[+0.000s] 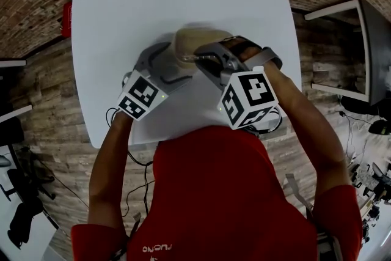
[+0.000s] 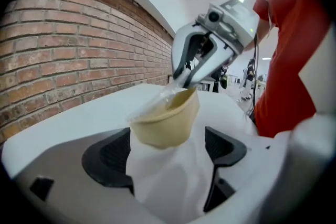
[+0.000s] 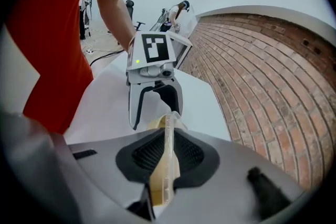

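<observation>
A beige bowl [image 1: 194,41] with a clear plastic lid [image 2: 152,105] is held just above the white table [image 1: 122,15]. My left gripper [image 1: 176,63] is shut on the beige bowl; in the left gripper view its dark pads [image 2: 107,157] sit on either side of the bowl [image 2: 168,120]. My right gripper [image 1: 200,58] comes in from the right and is shut on the lid's edge. In the right gripper view the thin lid [image 3: 169,139] stands edge-on between the pads, with the left gripper [image 3: 155,113] just beyond. The lid's near side is lifted off the bowl's rim.
A red object [image 1: 66,18] hangs at the table's left edge. A white-framed desk [image 1: 342,9] stands to the right on the brick floor. Cables [image 1: 143,174] trail under the table's near edge, and a dark chair [image 1: 24,211] is at the lower left.
</observation>
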The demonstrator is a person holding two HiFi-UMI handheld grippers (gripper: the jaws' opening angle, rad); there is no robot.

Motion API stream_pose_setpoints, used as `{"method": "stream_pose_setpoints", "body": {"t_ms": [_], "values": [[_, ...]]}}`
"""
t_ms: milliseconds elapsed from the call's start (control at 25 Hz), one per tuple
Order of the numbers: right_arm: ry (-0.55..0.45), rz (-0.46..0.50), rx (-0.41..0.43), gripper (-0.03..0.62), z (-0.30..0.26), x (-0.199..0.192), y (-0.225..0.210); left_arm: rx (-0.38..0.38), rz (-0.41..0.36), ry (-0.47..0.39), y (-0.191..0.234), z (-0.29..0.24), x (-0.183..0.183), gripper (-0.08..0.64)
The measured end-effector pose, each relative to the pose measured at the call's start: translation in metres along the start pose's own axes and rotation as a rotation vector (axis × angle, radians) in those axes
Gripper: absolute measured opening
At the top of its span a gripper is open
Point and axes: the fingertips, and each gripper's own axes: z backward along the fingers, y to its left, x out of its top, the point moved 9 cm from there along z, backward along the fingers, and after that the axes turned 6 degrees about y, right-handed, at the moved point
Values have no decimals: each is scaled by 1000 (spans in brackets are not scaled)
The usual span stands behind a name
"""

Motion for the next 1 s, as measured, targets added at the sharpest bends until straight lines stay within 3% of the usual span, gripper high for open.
{"method": "stream_pose_setpoints", "body": {"t_ms": [120,360,640,720,1000], "values": [[-23,11,21,63,-4,0,9,36,33,-20,3,1,4,454],[-110,9,93,61,-8,2,14,92,14,82,3,-8,0,416],[-177,-73,163,58,-6,-1,2,128,7,129,-2,-15,0,399],[-197,-117,171,58,-3,-3,-4,144,15,130,-2,-16,-1,327],[-250,-230,275,58,-3,-11,-12,149,35,139,-4,-22,0,318]]}}
